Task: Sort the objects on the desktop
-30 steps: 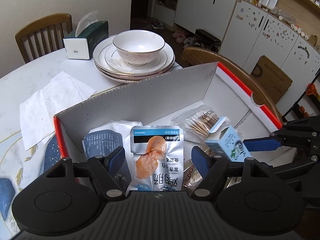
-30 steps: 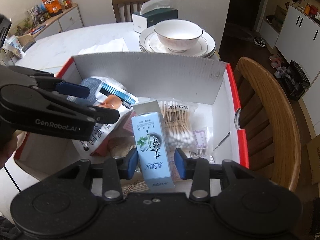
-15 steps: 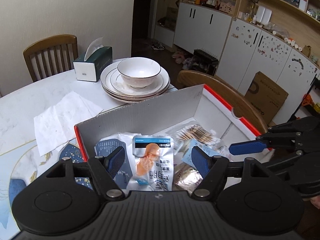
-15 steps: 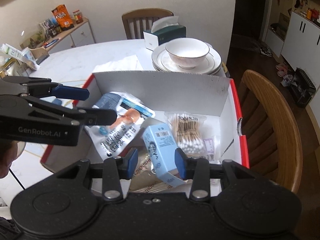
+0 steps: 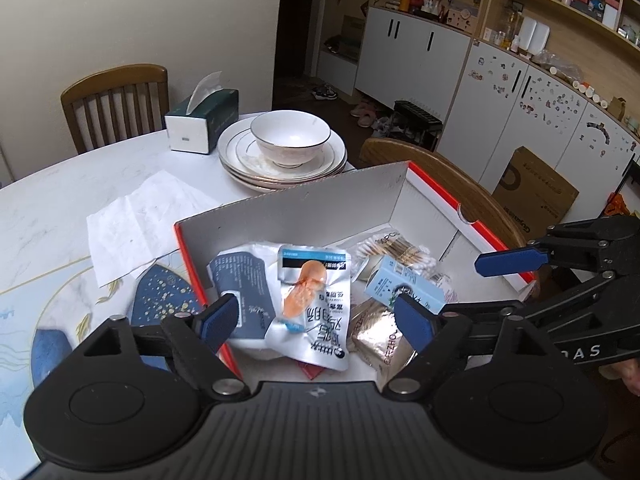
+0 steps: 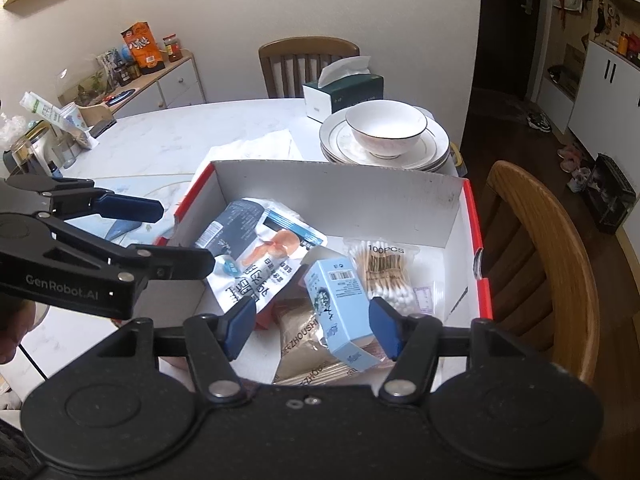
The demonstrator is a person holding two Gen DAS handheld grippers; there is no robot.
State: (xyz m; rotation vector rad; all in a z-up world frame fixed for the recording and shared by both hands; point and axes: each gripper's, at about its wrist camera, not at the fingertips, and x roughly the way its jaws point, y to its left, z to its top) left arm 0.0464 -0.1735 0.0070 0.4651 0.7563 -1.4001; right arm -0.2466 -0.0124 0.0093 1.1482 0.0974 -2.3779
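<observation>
Two handheld tongs hover over an open cardboard box (image 6: 340, 196) on a marble table (image 5: 60, 196). The right gripper (image 6: 314, 326) has its jaws opening – the pale blue carton (image 6: 340, 300) lies tilted in the box below the gap, pinched by neither pad. To its left, the left gripper (image 5: 316, 320) is also opening, empty, above a silver snack pouch (image 5: 316, 304). A cotton swab pack (image 6: 384, 272) lies just beyond the carton, right of both tongs
</observation>
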